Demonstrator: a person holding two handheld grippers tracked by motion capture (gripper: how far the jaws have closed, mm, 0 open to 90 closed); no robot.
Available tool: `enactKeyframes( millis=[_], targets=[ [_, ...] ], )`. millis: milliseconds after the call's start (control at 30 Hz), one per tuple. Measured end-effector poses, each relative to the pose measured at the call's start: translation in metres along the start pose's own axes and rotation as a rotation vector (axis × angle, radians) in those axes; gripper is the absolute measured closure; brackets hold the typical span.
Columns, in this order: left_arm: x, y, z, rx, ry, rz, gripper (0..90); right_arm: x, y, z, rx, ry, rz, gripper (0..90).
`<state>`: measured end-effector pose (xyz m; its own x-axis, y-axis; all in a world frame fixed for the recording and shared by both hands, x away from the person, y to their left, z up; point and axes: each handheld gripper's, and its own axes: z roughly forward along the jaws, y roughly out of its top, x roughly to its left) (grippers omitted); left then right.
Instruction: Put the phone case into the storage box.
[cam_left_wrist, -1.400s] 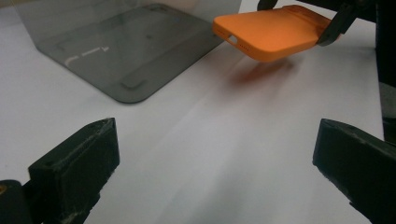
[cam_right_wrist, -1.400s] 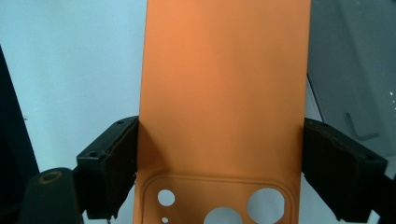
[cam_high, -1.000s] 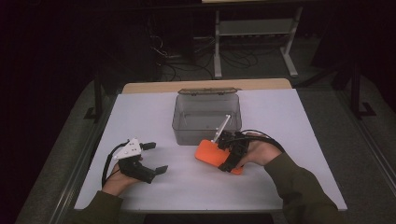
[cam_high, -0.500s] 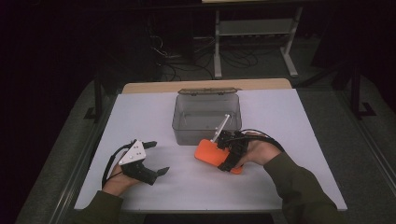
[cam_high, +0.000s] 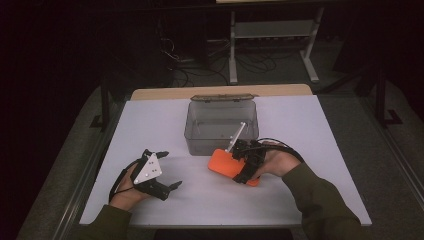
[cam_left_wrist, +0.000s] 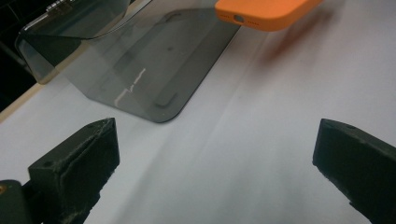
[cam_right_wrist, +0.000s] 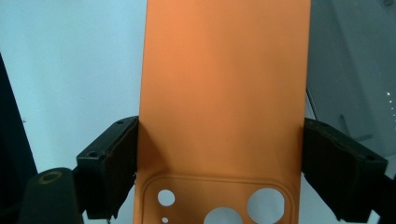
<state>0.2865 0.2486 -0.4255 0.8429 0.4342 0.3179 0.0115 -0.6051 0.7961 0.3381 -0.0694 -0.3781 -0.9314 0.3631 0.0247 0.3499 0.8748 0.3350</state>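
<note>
Two black jaws of the right tool (cam_right_wrist: 219, 186) clamp the long edges of an orange phone case (cam_right_wrist: 224, 88) near its camera cut-outs, holding it just above the white tabletop (cam_high: 310, 150) in front of a smoky clear plastic box (cam_high: 221, 121). It appears to be a thin, light shell of soft silicone, likely to flex or bow if squeezed hard, so the side-to-side hold across its width near the stiffer camera end looks the sound place to take it; the matte surface should give the pads fair purchase. On the near left of the tabletop the left tool (cam_high: 167, 172) rests with its jaws spread wide and nothing between them, well apart from the case. From the left gripper view the case's bottom edge with its port openings (cam_left_wrist: 266, 11) hangs over the tabletop, its far end cut off by the frame. A pale thin rod (cam_high: 235, 137) rises by the right tool against the box; what it is cannot be told. The box's lid (cam_high: 222, 98) stands behind it, and the room beyond is dark.
</note>
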Motion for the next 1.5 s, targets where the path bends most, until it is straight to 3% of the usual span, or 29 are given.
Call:
enactKeyframes(
  millis=[433,833,1067,1267,1500],
  targets=[
    [-0.008,0.003,0.002,0.069,0.095,0.176,0.0,0.001,0.001,0.000,-0.001,-0.002,0.003,15.4],
    [-0.015,0.005,0.003,0.100,0.164,0.299,0.0,0.001,0.002,0.000,0.002,-0.001,0.000,15.4],
    [-0.020,0.006,0.005,0.138,0.209,0.400,0.1,0.001,0.003,0.000,0.006,-0.001,-0.002,15.4],
    [-0.024,0.006,0.005,0.137,0.252,0.455,0.1,0.001,0.003,0.001,0.009,-0.001,-0.005,15.4],
    [-0.028,0.007,0.007,0.160,0.298,0.547,0.2,0.001,0.004,0.001,0.012,-0.001,-0.007,15.4]
  ],
)
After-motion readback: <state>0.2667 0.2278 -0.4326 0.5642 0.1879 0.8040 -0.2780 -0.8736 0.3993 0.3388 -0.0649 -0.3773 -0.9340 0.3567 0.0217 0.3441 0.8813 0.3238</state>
